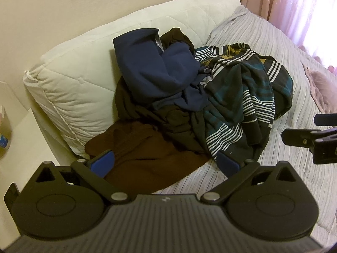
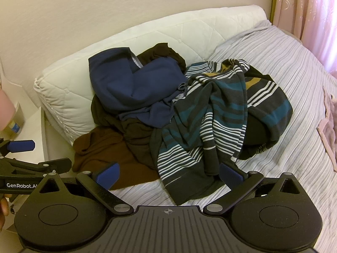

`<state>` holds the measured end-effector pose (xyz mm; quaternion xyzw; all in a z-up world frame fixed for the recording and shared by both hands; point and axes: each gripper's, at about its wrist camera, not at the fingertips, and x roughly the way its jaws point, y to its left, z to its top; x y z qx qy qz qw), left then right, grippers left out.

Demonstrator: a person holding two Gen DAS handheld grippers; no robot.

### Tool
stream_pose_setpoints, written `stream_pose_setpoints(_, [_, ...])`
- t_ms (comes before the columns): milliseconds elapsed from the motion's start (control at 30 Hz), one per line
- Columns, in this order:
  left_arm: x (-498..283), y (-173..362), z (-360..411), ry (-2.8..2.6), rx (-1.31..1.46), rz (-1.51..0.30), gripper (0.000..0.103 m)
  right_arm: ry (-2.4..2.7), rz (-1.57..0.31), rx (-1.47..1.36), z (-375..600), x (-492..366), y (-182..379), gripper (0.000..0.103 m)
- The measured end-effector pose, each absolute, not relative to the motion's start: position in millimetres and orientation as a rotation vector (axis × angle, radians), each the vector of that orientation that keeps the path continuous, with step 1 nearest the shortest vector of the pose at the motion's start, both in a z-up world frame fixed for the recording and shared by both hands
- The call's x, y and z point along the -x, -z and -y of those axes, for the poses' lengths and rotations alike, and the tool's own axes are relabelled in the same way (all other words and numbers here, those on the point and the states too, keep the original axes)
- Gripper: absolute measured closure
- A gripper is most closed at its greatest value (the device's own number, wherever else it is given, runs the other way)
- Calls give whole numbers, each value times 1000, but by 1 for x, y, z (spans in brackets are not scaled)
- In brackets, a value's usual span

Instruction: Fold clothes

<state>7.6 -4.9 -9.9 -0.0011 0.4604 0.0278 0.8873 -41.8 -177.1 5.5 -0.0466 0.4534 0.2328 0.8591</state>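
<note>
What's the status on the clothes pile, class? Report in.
Left gripper open, right gripper open, both empty. Brown garment, navy garment, striped sweater heaped unfolded. Nothing blocking.

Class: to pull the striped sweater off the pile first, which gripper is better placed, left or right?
Probably the right gripper: its open fingers frame the striped sweater hem. The left gripper, also open, faces mostly the brown garment.

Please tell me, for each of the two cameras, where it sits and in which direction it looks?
Left wrist: on the left gripper, open, facing the clothes pile before the white pillow; the right gripper enters at the right edge.
Right wrist: on the right gripper, open, facing the same pile; the left gripper shows at left.
Shared: navy garment, brown garment, striped sweater, striped bedsheet.
</note>
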Motion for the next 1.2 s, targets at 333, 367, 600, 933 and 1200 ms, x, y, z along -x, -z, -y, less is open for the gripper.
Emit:
stream_pose_setpoints(333, [-8,11,8,-48,-19,-961,1,-490,-954,98,177,41,-5,0])
stream_pose_setpoints(367, [-8,11,8,-48,-19,-961,1,-490,-954,98,178,41,-5,0])
stream_pose_setpoints(600, [-8,11,8,-43,-16,-962,1,-489,-955,99,178,42,-5,0])
stream_pose_setpoints(933, [-5,11,10,-39,-17,-962,1,-488,-955,99,179,44,-5,0])
stream_pose_setpoints(1200, [-4,10,11,-34,-20,-966,1,-489,-953,98,180,45,-5,0])
